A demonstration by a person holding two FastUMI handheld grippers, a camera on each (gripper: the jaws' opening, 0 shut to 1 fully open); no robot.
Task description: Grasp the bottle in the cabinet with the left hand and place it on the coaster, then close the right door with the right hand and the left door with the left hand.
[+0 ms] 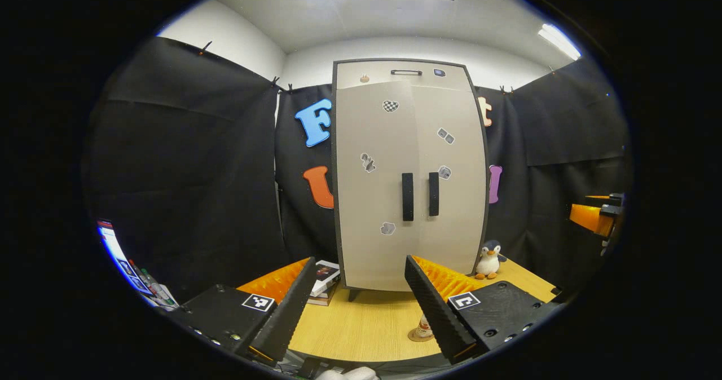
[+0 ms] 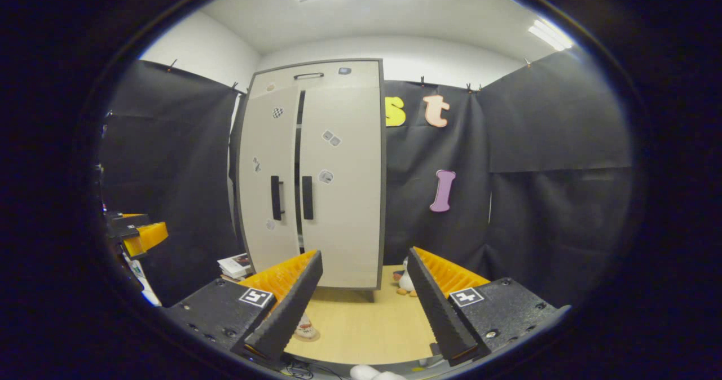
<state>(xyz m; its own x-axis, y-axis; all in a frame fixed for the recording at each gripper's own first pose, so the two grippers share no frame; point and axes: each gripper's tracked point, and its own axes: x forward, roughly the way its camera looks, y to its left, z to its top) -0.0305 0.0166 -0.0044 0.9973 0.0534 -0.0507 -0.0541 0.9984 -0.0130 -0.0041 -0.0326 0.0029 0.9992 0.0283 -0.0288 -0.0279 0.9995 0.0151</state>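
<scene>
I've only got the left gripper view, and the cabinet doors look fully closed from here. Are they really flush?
Observer: Not quite. The right gripper view shows a dark vertical gap between the left door and the right door.
Operator: Is the right hand-held gripper open? I just see its edge.
Observer: Yes. The right hand-held gripper has its fingers apart, holds nothing, and faces the right door.
</scene>
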